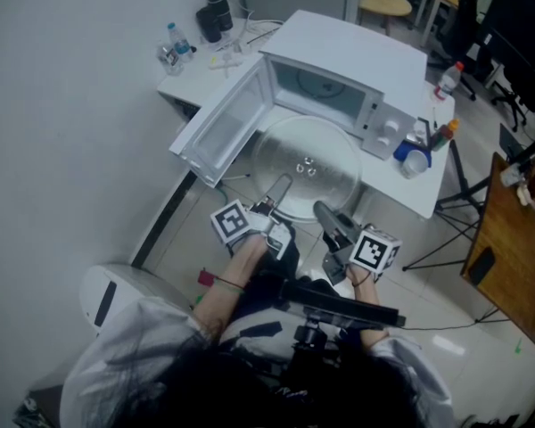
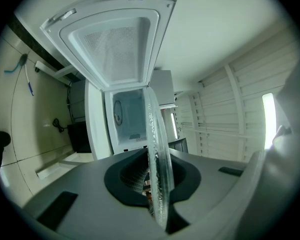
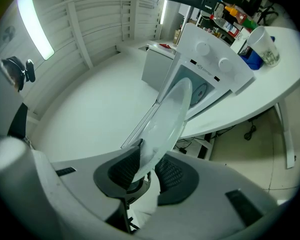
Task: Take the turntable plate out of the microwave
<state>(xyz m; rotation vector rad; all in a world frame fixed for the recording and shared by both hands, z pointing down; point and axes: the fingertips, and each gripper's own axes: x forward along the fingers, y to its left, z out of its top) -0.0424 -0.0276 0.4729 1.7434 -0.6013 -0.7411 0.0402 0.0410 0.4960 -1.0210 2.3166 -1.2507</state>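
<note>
The round glass turntable plate (image 1: 308,163) hangs level in front of the white microwave (image 1: 339,69), outside its cavity, next to the swung-open door (image 1: 227,123). My left gripper (image 1: 281,187) is shut on the plate's near rim at the left. My right gripper (image 1: 325,214) is shut on the near rim at the right. In the left gripper view the plate (image 2: 154,134) runs edge-on between the pads of the gripper (image 2: 157,184), with the door (image 2: 115,44) and the cavity (image 2: 127,116) beyond. In the right gripper view the plate (image 3: 170,116) sits clamped in the gripper (image 3: 147,169).
The microwave stands on a white table (image 1: 410,194) with a blue cup and a clear cup (image 1: 415,157) beside it and a bottle (image 1: 448,78) behind. A water bottle (image 1: 174,41) and a black flask (image 1: 216,9) stand at the back left. A wooden desk (image 1: 517,248) is at the right.
</note>
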